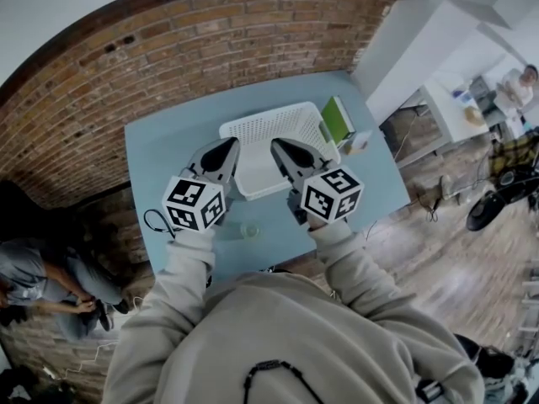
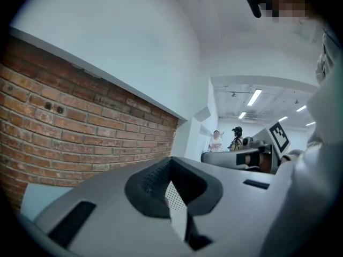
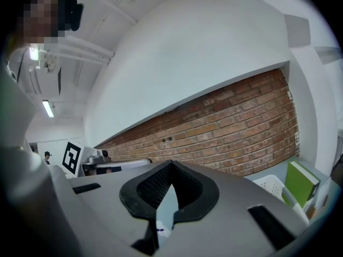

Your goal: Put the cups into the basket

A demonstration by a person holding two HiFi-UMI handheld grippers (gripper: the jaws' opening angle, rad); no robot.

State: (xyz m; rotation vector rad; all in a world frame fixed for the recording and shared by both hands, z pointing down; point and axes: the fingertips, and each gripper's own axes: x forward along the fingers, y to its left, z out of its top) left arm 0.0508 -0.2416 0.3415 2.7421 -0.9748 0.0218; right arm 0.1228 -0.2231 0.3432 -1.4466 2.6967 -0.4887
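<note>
A white perforated basket (image 1: 263, 124) stands in the middle of the light-blue table (image 1: 168, 154); its corner also shows in the right gripper view (image 3: 269, 184). One clear cup (image 1: 250, 231) stands upright on the table near the front edge, between my two forearms. My left gripper (image 1: 226, 147) hovers over the basket's left rim, jaws together and nothing held (image 2: 171, 162). Over the basket's right half my right gripper (image 1: 280, 146) is likewise shut and empty (image 3: 170, 165). Both point level toward the brick wall.
A green book (image 1: 337, 118) stands against the basket's right side, also seen in the right gripper view (image 3: 300, 183). A black cable loop (image 1: 156, 221) lies at the table's left front. The brick wall (image 1: 168, 49) backs the table. A person (image 1: 42, 284) crouches on the floor at left.
</note>
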